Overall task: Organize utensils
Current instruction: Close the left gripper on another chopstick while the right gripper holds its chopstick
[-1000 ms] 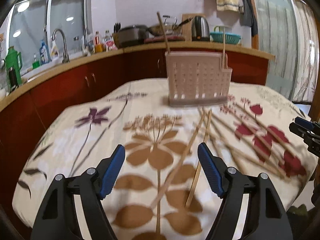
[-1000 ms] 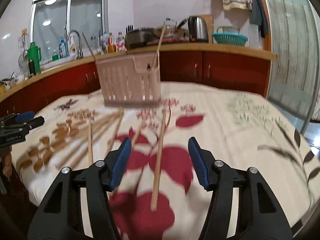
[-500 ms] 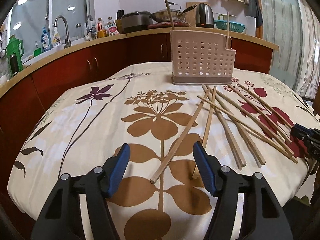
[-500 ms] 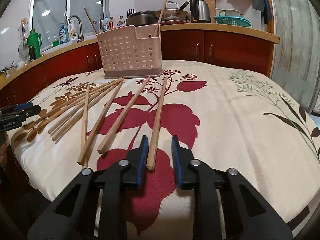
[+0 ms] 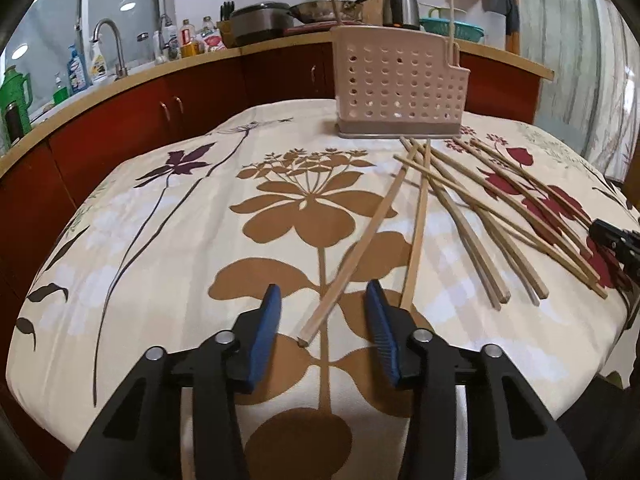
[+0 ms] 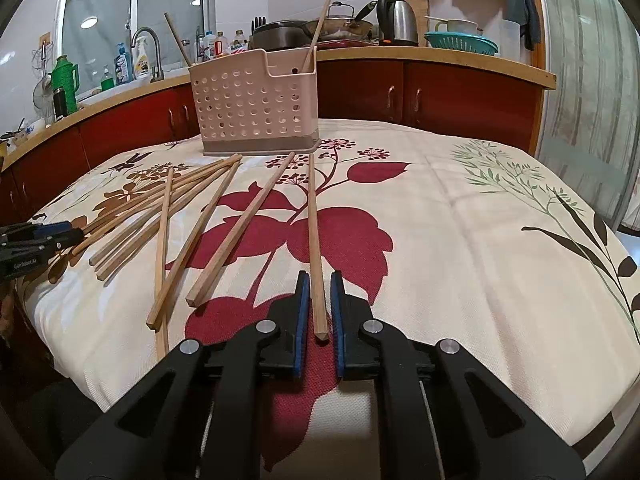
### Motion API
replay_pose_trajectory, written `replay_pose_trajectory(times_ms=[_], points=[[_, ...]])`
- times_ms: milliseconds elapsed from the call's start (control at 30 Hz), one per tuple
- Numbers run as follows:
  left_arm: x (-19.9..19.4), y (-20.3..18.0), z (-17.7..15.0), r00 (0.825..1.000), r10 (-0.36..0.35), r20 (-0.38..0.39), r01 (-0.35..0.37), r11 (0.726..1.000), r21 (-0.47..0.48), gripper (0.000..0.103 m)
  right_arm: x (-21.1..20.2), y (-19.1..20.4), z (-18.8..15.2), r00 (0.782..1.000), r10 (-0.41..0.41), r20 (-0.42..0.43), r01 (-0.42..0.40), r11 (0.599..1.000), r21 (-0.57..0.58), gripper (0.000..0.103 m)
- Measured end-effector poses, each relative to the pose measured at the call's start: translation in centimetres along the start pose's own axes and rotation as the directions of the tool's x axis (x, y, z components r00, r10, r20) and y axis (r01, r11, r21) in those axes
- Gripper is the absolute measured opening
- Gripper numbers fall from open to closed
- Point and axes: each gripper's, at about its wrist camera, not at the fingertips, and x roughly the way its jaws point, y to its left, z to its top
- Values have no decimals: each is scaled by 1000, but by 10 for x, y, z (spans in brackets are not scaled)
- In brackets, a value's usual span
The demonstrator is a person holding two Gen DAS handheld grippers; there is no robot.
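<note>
A pink perforated utensil holder stands at the table's far side with a few chopsticks upright in it. Several wooden chopsticks lie fanned on the floral cloth. My left gripper is closing, and the near end of one chopstick lies between its jaws, clear of both pads. My right gripper is also closing around the near end of another chopstick, which still lies on the cloth. Thin gaps show on both sides of it.
The round table has its front edge just below both grippers. The left gripper shows at the left edge of the right wrist view. A red-fronted counter with a sink, pots and a kettle runs behind.
Both grippers came down closer to the cloth. The right jaws narrowed from wide to nearly touching one chopstick. The left jaws narrowed around another chopstick's end.
</note>
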Motion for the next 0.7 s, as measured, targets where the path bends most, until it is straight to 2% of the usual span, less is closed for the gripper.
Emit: replay_pose_trajectory(times_ms=[233, 500, 700], points=[[0, -14, 0, 1000, -24, 11, 23, 996, 84, 12, 0, 0, 0, 1000, 1, -1, -1, 1000, 1, 11], [-4, -15, -1, 1000, -18, 17, 16, 995, 99, 7, 0, 2, 0, 1000, 5, -3, -5, 1000, -3, 7], [-20, -14, 1, 998, 0, 60, -6, 995, 104, 7, -8, 3, 4, 1000, 5, 19, -5, 1000, -4, 6]])
